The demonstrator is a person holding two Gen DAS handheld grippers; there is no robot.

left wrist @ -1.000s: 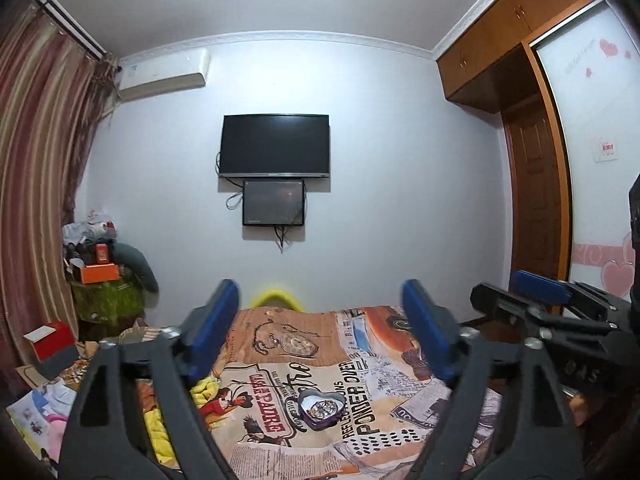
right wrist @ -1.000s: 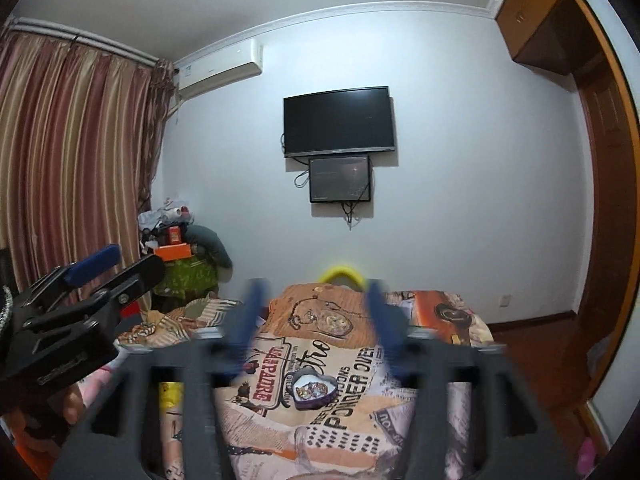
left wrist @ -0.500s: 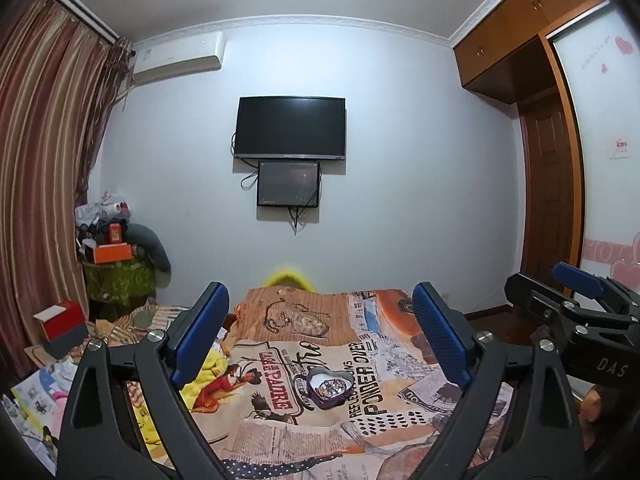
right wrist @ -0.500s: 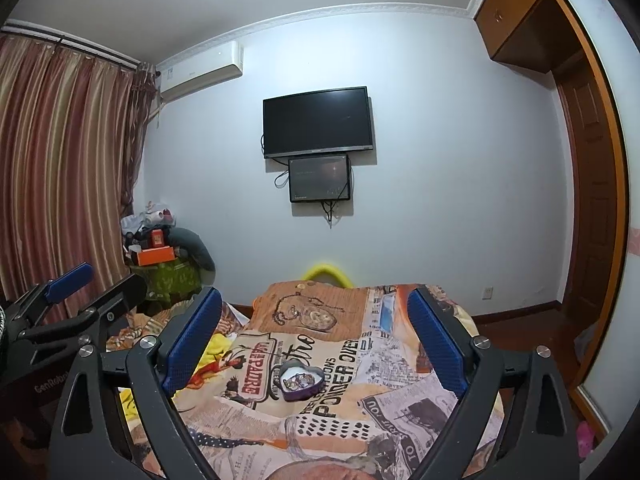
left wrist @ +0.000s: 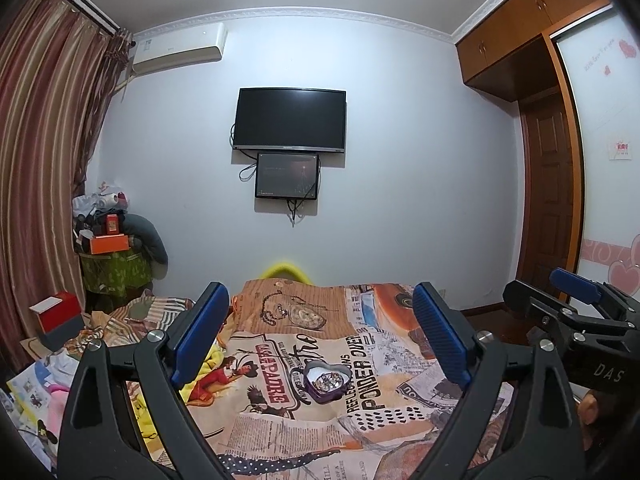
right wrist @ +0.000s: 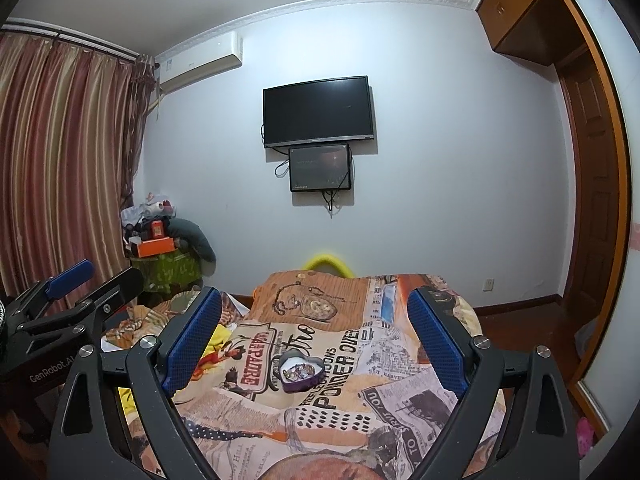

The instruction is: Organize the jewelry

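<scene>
A purple heart-shaped jewelry box lies open on the bed with small shiny pieces inside; it also shows in the right wrist view. My left gripper is open and empty, held above the bed short of the box. My right gripper is open and empty too, at a similar distance. Each gripper shows at the edge of the other's view: the right one and the left one.
The bed carries a printed newspaper-pattern cover. Clothes and a red box lie at the left. A TV hangs on the far wall. A wardrobe and door stand at the right, curtains at the left.
Both grippers have tilted down and steadied, so the box sits more central between the fingers. The right gripper's fingers have spread wider than a second ago.
</scene>
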